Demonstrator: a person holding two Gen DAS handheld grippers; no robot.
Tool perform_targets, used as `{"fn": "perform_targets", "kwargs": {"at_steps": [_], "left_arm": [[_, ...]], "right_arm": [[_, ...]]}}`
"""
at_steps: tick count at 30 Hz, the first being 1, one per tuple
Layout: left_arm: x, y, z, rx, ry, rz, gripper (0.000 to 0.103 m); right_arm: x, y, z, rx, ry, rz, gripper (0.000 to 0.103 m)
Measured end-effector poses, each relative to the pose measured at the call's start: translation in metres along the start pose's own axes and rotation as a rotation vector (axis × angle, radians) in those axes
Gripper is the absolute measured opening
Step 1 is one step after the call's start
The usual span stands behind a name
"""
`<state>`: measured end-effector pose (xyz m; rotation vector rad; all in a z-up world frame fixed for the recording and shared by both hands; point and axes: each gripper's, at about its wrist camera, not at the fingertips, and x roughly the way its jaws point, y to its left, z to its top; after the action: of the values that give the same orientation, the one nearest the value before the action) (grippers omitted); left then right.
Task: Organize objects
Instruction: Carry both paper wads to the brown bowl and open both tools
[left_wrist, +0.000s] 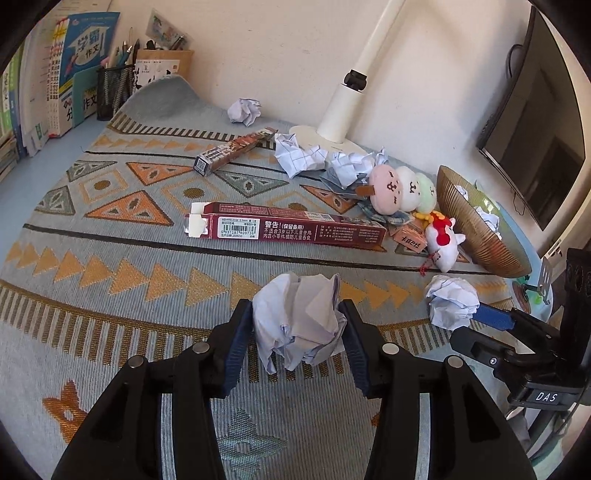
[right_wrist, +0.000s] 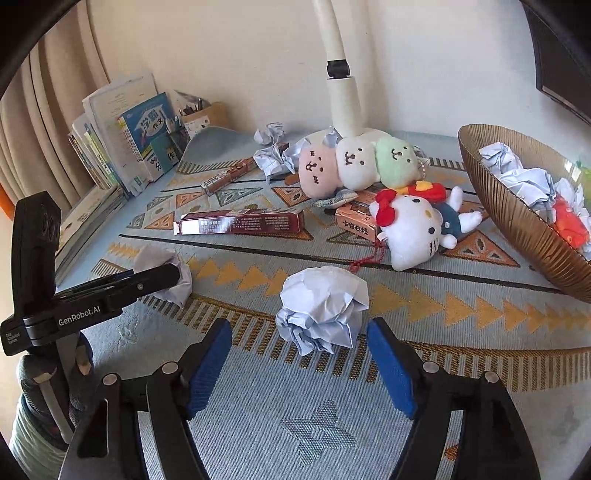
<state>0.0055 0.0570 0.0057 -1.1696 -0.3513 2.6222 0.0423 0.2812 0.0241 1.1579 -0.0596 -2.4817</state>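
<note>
My left gripper (left_wrist: 295, 310) is shut on a crumpled pale-blue paper ball (left_wrist: 299, 321), and both blue pads press its sides just above the patterned mat (left_wrist: 110, 332). The right wrist view shows that same gripper (right_wrist: 162, 277) at the left, its ball (right_wrist: 166, 273) low on the mat. My right gripper (right_wrist: 297, 325) stands open around a second paper ball (right_wrist: 321, 306) that rests on the mat, with a gap on each side. In the left wrist view this ball (left_wrist: 452, 302) lies beside the right gripper's blue pad (left_wrist: 495, 319).
A ribbed gold bowl (right_wrist: 517, 221) at the right holds several paper balls. Plush toys (right_wrist: 351, 162), a white cat plush (right_wrist: 417, 229), a long maroon box (right_wrist: 240, 223), more crumpled paper (left_wrist: 299, 155) and a lamp base (left_wrist: 314, 134) lie behind. Books (left_wrist: 55, 92) stand at the far left.
</note>
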Motion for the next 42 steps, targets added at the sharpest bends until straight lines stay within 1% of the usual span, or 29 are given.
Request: {"fn": "perform_targets", "kwargs": {"at_steps": [3, 6, 11, 12, 13, 15, 17, 20, 22, 27, 29, 30, 32, 33, 35, 37, 39, 42], "left_arm": [[-0.003, -0.001, -0.001, 0.004, -0.017, 0.006, 0.046], [-0.012, 0.002, -0.002, -0.006, -0.063, -0.038, 0.046], [-0.01, 0.0, -0.001, -0.004, -0.051, -0.028, 0.045], [-0.01, 0.0, -0.001, -0.002, -0.051, -0.029, 0.045], [-0.01, 0.0, -0.001, -0.002, -0.05, -0.03, 0.045], [-0.009, -0.001, -0.002, 0.008, -0.042, -0.039, 0.045], [-0.009, -0.005, -0.003, 0.032, -0.039, -0.044, 0.045], [-0.008, -0.006, -0.003, 0.035, -0.035, -0.042, 0.045], [-0.008, -0.005, -0.003, 0.033, -0.036, -0.044, 0.045], [-0.008, -0.006, -0.003, 0.036, -0.033, -0.041, 0.045], [-0.009, -0.006, -0.003, 0.037, -0.037, -0.037, 0.045], [-0.01, -0.006, -0.003, 0.039, -0.045, -0.031, 0.045], [-0.018, -0.009, -0.003, 0.044, -0.09, -0.002, 0.043], [-0.021, -0.013, -0.002, 0.055, -0.101, -0.006, 0.043], [-0.026, -0.023, 0.005, 0.045, -0.106, -0.052, 0.043], [-0.032, -0.043, 0.019, 0.06, -0.122, -0.105, 0.042], [-0.034, -0.074, 0.035, 0.118, -0.127, -0.148, 0.043], [-0.027, -0.132, 0.061, 0.215, -0.124, -0.22, 0.043]], "right_arm": [[-0.001, -0.004, 0.001, 0.023, -0.004, 0.023, 0.074], [-0.002, -0.006, 0.002, 0.04, -0.014, 0.016, 0.074], [0.003, -0.011, 0.004, 0.077, -0.003, -0.019, 0.074], [0.005, -0.013, 0.005, 0.086, 0.003, -0.015, 0.074], [0.008, -0.014, 0.005, 0.088, 0.013, -0.006, 0.071], [0.01, -0.011, 0.004, 0.075, 0.024, -0.017, 0.054], [0.009, -0.004, 0.003, 0.035, 0.014, -0.039, 0.048], [0.004, 0.008, 0.0, -0.034, -0.02, -0.065, 0.047], [0.006, 0.012, -0.001, -0.053, -0.018, -0.08, 0.047], [0.009, 0.005, 0.001, -0.019, 0.001, -0.064, 0.047], [0.007, 0.006, 0.0, -0.017, -0.005, -0.077, 0.047], [0.005, 0.008, 0.0, -0.018, -0.019, -0.091, 0.047], [-0.005, 0.008, -0.002, -0.017, -0.053, -0.096, 0.047], [-0.01, 0.007, -0.003, -0.008, -0.067, -0.087, 0.047], [-0.022, -0.001, -0.005, 0.029, -0.086, -0.054, 0.047], [-0.041, -0.015, -0.007, 0.07, -0.113, -0.052, 0.047], [-0.07, -0.034, -0.003, 0.099, -0.174, -0.086, 0.047], [-0.124, -0.08, 0.017, 0.188, -0.287, -0.128, 0.047]]}}
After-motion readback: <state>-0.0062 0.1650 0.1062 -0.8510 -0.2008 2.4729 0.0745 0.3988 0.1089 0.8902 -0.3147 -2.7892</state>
